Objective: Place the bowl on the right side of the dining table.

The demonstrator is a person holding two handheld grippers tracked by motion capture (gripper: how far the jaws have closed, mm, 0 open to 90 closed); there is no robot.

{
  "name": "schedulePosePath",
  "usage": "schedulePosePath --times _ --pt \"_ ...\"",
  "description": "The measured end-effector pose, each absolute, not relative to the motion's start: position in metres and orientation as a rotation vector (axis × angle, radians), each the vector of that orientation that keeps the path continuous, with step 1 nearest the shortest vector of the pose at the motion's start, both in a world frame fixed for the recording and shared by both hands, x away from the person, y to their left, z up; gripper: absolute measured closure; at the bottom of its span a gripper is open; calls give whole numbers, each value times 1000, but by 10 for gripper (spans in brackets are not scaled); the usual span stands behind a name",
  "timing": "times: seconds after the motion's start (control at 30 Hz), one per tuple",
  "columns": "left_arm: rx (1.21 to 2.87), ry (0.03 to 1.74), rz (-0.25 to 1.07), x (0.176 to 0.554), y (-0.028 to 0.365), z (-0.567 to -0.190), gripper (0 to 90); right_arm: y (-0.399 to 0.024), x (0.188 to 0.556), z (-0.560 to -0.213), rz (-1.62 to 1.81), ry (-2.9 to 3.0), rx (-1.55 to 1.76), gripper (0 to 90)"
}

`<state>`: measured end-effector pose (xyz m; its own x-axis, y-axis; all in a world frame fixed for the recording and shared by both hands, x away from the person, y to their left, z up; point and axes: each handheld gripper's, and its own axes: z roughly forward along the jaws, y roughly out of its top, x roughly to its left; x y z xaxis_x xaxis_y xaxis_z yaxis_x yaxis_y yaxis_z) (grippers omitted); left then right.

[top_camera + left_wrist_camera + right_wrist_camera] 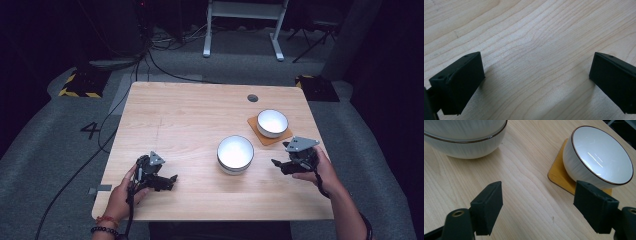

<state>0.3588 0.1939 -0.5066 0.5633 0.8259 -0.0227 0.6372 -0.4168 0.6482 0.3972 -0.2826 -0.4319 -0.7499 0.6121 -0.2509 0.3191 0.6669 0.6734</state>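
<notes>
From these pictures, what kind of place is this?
Probably a recording lab, not a home: a bare table on grey carpet, loose cables on the floor, hazard-striped blocks, dark surroundings.

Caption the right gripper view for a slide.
Open right gripper over the wooden table, facing a small white bowl on an orange coaster.

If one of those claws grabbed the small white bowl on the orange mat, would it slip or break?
The small white bowl looks glazed and glossy, so its curved wall would probably be slippery between flat black jaws. It appears ceramic: likely rigid, fairly heavy for its size, and breakable if dropped. Pushed, it might slide off its orange coaster rather than tip, given its low shape.
</notes>
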Motion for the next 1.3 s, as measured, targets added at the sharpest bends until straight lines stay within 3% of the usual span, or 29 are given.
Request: schedulePosePath --times 1.3 --pt "2187 1168 411 359 194 -506 0 -331 363 -454 758 2384 830 217"
